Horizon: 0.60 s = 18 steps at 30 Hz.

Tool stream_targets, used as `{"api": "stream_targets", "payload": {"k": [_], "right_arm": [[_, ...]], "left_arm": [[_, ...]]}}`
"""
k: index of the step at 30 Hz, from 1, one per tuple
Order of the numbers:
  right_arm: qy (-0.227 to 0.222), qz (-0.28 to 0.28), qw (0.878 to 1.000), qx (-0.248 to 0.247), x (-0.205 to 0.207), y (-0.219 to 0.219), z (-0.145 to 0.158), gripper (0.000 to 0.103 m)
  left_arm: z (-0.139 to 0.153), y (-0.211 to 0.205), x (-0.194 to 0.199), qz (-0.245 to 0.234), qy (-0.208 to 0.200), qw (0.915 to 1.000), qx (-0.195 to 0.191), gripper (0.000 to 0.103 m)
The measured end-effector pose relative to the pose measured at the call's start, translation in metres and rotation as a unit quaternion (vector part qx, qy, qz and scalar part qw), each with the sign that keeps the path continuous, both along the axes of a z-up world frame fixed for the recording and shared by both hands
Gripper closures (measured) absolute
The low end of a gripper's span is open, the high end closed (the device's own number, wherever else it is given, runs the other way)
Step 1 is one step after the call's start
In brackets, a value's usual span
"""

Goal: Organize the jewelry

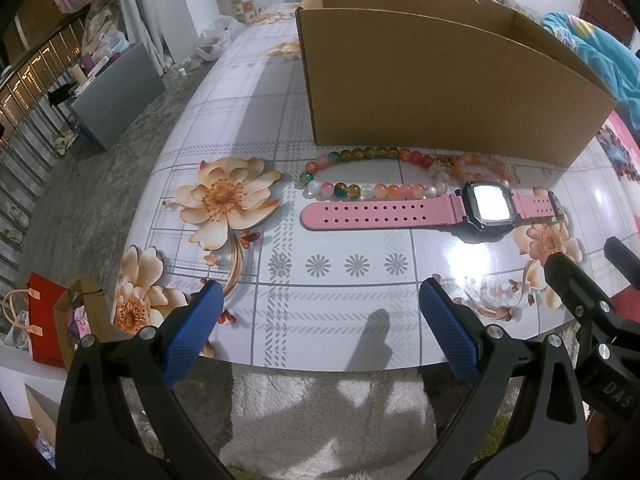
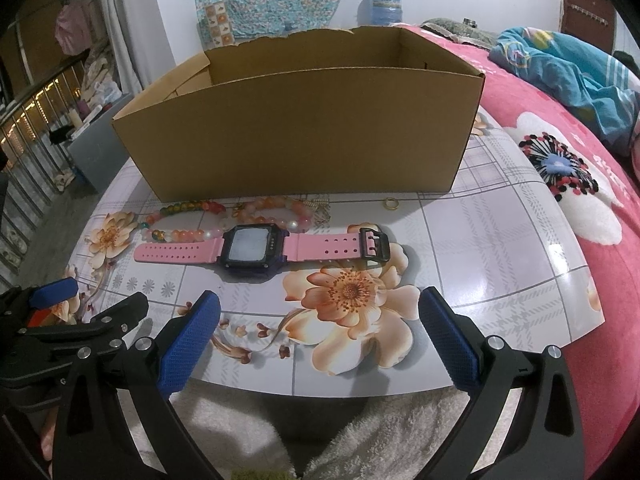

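A pink-strapped watch (image 1: 400, 212) (image 2: 256, 248) with a dark square face lies flat on the flowered table. Behind it lie a multicoloured bead bracelet (image 1: 360, 172) (image 2: 180, 216) and a pale orange bead bracelet (image 1: 476, 170) (image 2: 280, 210). A small gold ring (image 2: 391, 203) rests by the open cardboard box (image 1: 440, 92) (image 2: 304, 132), which stands behind the jewelry. My left gripper (image 1: 320, 320) hangs open over the table's near edge, short of the watch strap. My right gripper (image 2: 320, 320) is open too, over the near edge in front of the watch, with nothing between its fingers.
A pink flowered blanket (image 2: 560, 184) and a blue cloth (image 2: 568, 76) lie to the right of the table (image 2: 500, 240). White fleece (image 1: 320, 420) sits below the near edge. On the left, the floor holds a grey box (image 1: 120, 92) and a red bag (image 1: 46, 320).
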State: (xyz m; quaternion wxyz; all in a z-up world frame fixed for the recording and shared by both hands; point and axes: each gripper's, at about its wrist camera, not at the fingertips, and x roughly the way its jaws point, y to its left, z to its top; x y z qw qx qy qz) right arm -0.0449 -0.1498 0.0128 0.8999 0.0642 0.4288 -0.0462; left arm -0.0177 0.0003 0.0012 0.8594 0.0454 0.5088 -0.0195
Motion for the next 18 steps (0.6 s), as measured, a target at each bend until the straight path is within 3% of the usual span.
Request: {"api": "stream_targets", "payload": {"k": [18], "right_arm": [[0.001, 0.003, 1.0, 0.009, 0.002, -0.002, -0.003, 0.006]], "left_arm": [[-0.01, -0.004, 0.013, 0.001, 0.015, 0.9998, 0.011, 0.008]]}}
